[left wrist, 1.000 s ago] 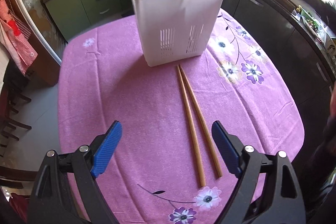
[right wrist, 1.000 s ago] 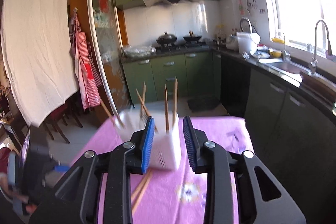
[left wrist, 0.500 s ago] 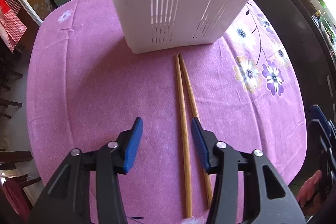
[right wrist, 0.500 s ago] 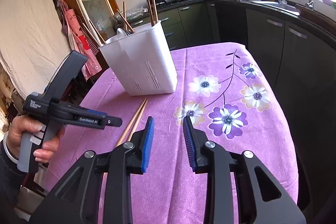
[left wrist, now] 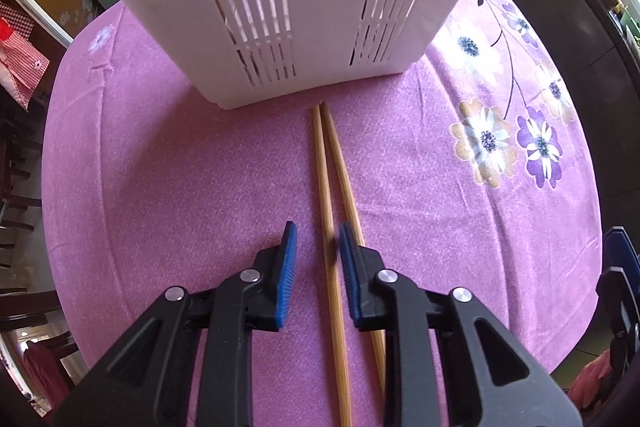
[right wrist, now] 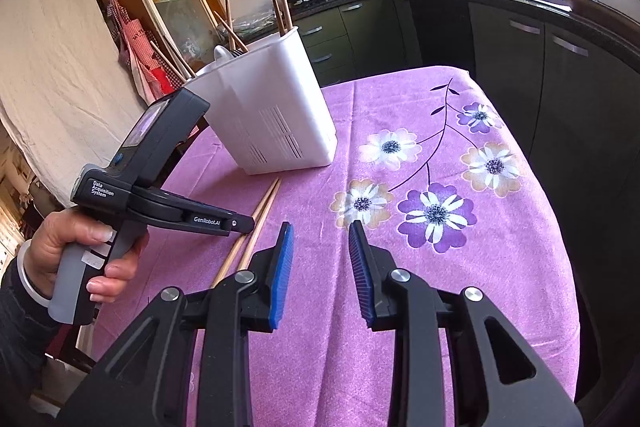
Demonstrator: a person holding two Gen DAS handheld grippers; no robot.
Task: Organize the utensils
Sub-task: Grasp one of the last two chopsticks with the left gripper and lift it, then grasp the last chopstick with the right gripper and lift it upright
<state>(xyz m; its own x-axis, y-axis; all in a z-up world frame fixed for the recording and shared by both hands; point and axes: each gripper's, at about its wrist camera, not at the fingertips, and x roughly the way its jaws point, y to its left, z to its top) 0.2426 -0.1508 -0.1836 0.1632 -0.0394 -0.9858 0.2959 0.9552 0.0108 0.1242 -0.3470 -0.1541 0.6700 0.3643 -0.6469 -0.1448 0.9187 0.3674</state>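
Observation:
Two wooden chopsticks (left wrist: 326, 179) lie side by side on the purple cloth, tips near the white slotted utensil holder (left wrist: 280, 3). My left gripper (left wrist: 318, 247) is low over them and open. Its jaws straddle the left chopstick; the right chopstick passes under the right finger. In the right wrist view the holder (right wrist: 276, 115) holds several upright chopsticks, the two loose chopsticks (right wrist: 256, 223) lie in front of it, and the left gripper's fingers (right wrist: 240, 225) hover over them. My right gripper (right wrist: 318, 259) is open and empty above the cloth.
The table carries a purple flowered cloth (right wrist: 436, 211) with rounded edges. Dark kitchen cabinets (right wrist: 560, 75) and a sink counter stand to the right. A chair and an apron (right wrist: 136, 43) are at the left.
My left gripper has dropped and moved forward over the chopsticks while its jaws narrowed around the left one. My right gripper has tilted down toward the table.

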